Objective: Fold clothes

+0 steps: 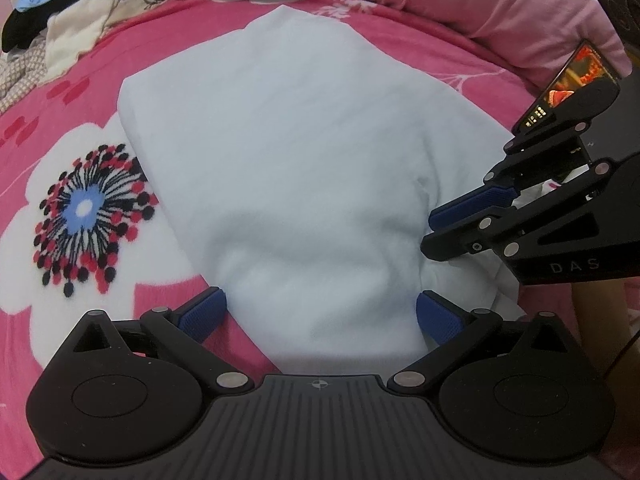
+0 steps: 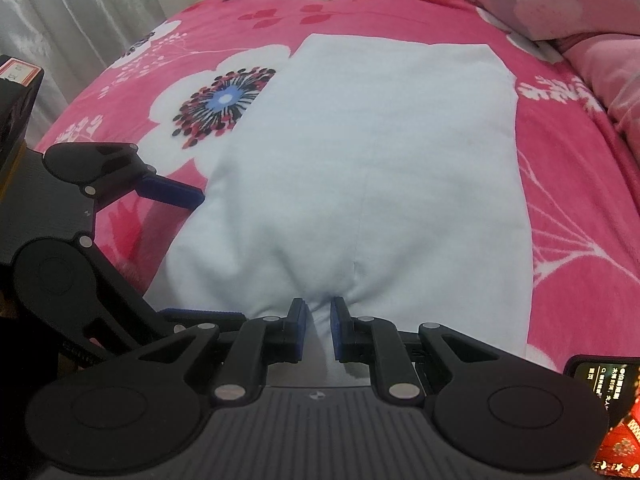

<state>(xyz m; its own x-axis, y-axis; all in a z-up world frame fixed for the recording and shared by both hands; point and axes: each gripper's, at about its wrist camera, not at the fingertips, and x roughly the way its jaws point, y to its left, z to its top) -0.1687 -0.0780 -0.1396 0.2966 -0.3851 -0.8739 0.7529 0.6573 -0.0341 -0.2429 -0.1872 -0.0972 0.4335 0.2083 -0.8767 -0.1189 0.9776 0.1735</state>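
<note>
Dead ahead of both grippers, the white garment [image 2: 372,168] lies flat on the pink floral blanket [image 2: 560,168], long axis running away from me toward the far pink quilt [image 1: 460,4]. It looks already folded into a narrow panel, near end under my tools, far end well apart from them.

Right gripper [image 2: 319,328]: jaws nearly together, clamped on a pinch of the near hem; fabric puckers up between the blue pads [image 2: 298,320].

Left gripper [image 1: 320,316]: jaws wide apart, straddling the near edge on its left side. Its pads [image 1: 204,312] sit beside the cloth, not pressing it, so I hold nothing on that side. In the right wrist view one left finger touches or nearly touches the cloth's left edge; can't tell which.

Both tools sit at the same near end, side by side, right one a bit toward the garment's centre seam.

My read: next fold goes lengthwise, near hem carried over toward the far end. That needs the left jaws to close on the hem first, otherwise I drag one corner and skew the panel.

Loose clothes pile [image 1: 60,8] sits far left, well clear.
</note>
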